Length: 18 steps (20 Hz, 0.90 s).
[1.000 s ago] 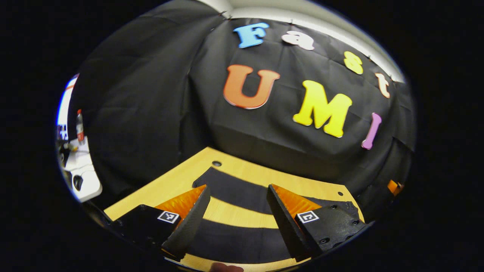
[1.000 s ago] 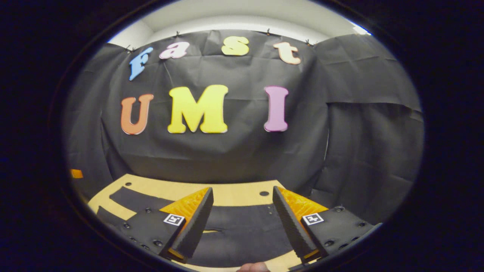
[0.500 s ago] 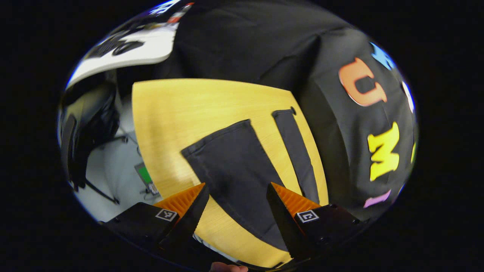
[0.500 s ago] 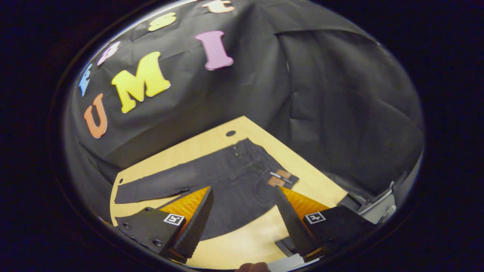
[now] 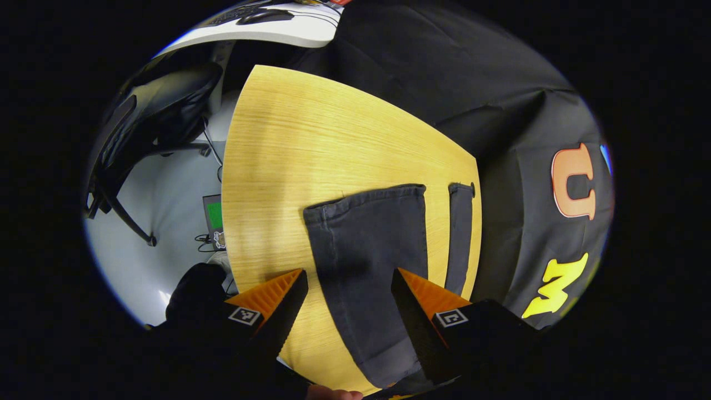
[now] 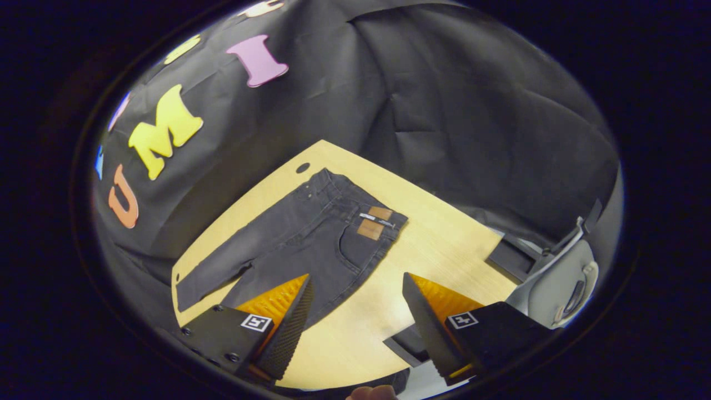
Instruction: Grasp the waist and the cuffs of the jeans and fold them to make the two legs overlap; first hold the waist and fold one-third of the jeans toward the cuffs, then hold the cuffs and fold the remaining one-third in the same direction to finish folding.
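Observation:
Dark grey jeans (image 6: 311, 239) lie flat on the wooden table (image 6: 433, 250), legs spread apart. The waist with its brown tag (image 6: 373, 222) points toward the table's right end in the right gripper view. In the left gripper view I see the near leg (image 5: 372, 255) with its cuff (image 5: 361, 200) and the far leg (image 5: 458, 233) beside it. My left gripper (image 5: 347, 311) hangs open above the near leg, holding nothing. My right gripper (image 6: 355, 316) is open above the table's front edge, just short of the jeans' hip.
Bare tabletop (image 5: 311, 150) stretches beyond the cuffs. A dark office chair (image 5: 150, 122) and a white desk (image 5: 266, 25) stand off the table's end. The black cloth wall (image 6: 444, 111) runs behind the table. Grey equipment (image 6: 561, 283) sits past the table's right end.
Both grippers have swung from facing the wall down toward the table. The left one now looks along the legs to the cuffs, the right one at the waist. Both stayed open.

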Tool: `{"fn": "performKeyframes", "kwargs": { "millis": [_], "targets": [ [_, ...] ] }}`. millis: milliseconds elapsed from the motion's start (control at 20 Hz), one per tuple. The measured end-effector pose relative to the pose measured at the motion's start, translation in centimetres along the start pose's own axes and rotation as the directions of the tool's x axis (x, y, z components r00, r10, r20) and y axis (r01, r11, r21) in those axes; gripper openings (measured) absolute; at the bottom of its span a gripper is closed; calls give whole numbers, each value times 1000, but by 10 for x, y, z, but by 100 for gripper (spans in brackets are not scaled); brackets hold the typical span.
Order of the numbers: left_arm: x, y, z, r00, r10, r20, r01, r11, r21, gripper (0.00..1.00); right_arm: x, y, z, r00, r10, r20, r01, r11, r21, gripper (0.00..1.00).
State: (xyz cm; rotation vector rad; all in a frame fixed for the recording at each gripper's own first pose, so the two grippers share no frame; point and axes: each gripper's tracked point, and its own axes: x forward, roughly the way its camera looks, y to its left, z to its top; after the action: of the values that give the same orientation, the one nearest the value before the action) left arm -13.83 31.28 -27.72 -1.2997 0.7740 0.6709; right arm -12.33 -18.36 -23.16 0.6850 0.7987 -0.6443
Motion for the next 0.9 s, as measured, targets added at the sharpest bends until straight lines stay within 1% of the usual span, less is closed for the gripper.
{"fn": "performKeyframes", "kwargs": {
  "millis": [50,100,250,300,400,550,600,700,750,900],
  "targets": [
    [3,-4,2,1000,-5,4,5,1000,-6,99,1,-3,0,1000,2,-12,-1,999,33,94],
    [5,-8,3,1000,-12,6,12,1000,-7,100,4,-3,2,1000,8,-18,-7,998,63,99],
    [14,-19,6,999,-44,16,44,999,-6,100,21,-5,9,999,23,-49,-16,988,153,98],
    [17,-24,5,998,-56,17,56,998,-8,98,29,-6,10,998,34,-61,-22,981,191,98],
    [22,-33,4,996,-83,25,84,996,-23,98,46,-11,16,997,32,-73,-12,966,257,98],
    [28,-39,6,996,-86,30,87,995,-38,95,70,-16,31,996,40,-80,-11,942,335,98],
    [29,-40,6,996,-84,31,85,996,-32,96,77,-18,34,995,49,-84,-17,938,346,98],
    [31,-42,6,996,-80,33,81,997,-16,95,87,-13,41,993,83,-79,-51,939,340,97],
    [32,-44,5,996,-79,33,79,997,-10,95,92,-10,45,992,96,-84,-64,944,323,95],
    [36,-52,3,996,-75,36,75,997,14,95,102,-2,43,987,117,-112,-87,968,237,95]
  ]
}}
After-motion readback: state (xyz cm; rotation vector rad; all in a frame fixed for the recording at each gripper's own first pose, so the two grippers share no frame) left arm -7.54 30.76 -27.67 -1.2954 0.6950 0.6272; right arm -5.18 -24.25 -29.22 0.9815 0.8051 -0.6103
